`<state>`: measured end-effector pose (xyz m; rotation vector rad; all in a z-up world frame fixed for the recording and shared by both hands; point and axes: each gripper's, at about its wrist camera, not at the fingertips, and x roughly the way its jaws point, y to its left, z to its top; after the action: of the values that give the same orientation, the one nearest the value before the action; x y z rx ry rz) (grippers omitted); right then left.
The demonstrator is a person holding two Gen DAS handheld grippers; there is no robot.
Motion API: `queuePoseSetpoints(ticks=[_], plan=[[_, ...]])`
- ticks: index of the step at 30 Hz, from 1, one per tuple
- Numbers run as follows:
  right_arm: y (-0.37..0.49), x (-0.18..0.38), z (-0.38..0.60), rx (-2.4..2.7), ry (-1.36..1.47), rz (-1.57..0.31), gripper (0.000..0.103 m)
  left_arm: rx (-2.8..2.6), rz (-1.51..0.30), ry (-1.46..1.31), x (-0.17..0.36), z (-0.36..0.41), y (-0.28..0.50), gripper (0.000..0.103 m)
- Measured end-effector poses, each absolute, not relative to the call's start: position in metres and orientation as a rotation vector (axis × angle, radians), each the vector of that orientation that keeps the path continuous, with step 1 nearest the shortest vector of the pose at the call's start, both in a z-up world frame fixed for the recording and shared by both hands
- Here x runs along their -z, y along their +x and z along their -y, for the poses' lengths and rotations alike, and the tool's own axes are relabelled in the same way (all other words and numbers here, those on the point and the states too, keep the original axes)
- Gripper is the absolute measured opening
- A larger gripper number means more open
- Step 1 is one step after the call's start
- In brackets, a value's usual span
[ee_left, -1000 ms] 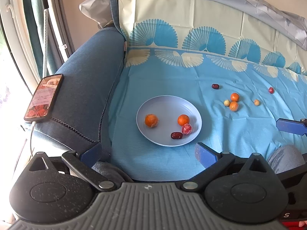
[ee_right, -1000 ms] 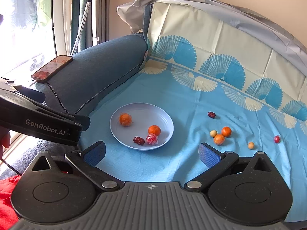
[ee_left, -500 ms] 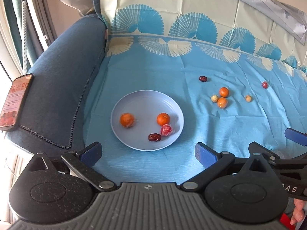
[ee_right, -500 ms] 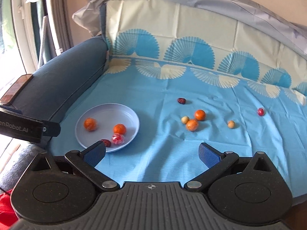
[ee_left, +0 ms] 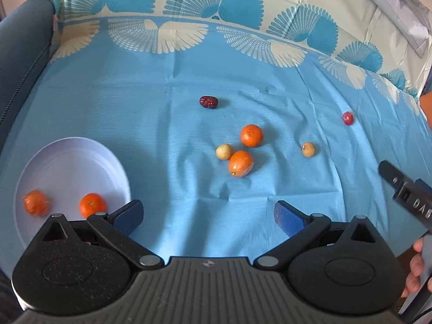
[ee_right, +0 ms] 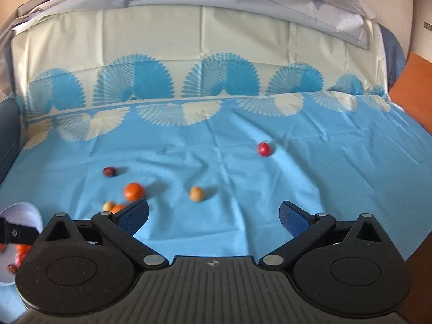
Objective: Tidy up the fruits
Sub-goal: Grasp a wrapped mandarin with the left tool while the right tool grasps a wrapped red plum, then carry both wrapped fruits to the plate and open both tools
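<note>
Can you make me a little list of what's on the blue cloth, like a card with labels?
surface: blue cloth over a sofa
plate: pale plate, near left
on plate: two oranges visible
loose oranges: two
small yellowish fruits: two
dark red date
small red fruit
left gripper: open, empty
right gripper: open, empty

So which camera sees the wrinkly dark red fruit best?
The left wrist view. The dark red fruit lies sharp and unblocked there on the blue cloth, wrinkles showing. The right wrist view shows it too, but smaller, blurred and off to the left.
</note>
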<state>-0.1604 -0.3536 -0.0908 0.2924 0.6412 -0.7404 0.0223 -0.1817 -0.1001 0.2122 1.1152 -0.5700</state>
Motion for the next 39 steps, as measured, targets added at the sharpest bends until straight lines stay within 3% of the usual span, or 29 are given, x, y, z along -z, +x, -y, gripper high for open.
queuePoseSetpoints(ticks=[8,14,15,17,18,19,21,28,39], plan=[[-0.085,0.174,0.509,0.781,0.399,-0.695,0.102,0.484,-1.213,0.22,0.172,0.255,0.067,0.103],[-0.042,0.223,0.56,0.792,0.377,-0.734,0.102,0.434,-1.286,0.22,0.205,0.269,0.086,0.103],[-0.038,0.229,0.565,0.809,0.368,-0.744,0.1,0.444,-1.301,0.232,0.209,0.272,0.088,0.103],[-0.034,0.238,0.571,0.847,0.357,-0.774,0.084,0.458,-1.274,0.285,0.209,0.277,0.085,0.1],[-0.035,0.24,0.571,0.847,0.366,-0.764,0.081,0.472,-1.244,0.303,0.206,0.279,0.082,0.085],[-0.039,0.238,0.568,0.848,0.365,-0.74,0.055,0.478,-1.214,0.317,0.203,0.279,0.079,0.077],[-0.04,0.234,0.559,0.839,0.3,-0.753,0.029,0.544,-1.208,0.3,0.195,0.275,0.074,0.037],[-0.067,0.205,0.534,0.842,0.351,-0.731,0.029,0.603,-1.152,0.279,0.163,0.244,0.054,0.037],[-0.126,0.075,0.386,0.605,0.339,-0.543,0.029,0.602,-1.032,0.271,0.056,0.145,0.008,0.037]])
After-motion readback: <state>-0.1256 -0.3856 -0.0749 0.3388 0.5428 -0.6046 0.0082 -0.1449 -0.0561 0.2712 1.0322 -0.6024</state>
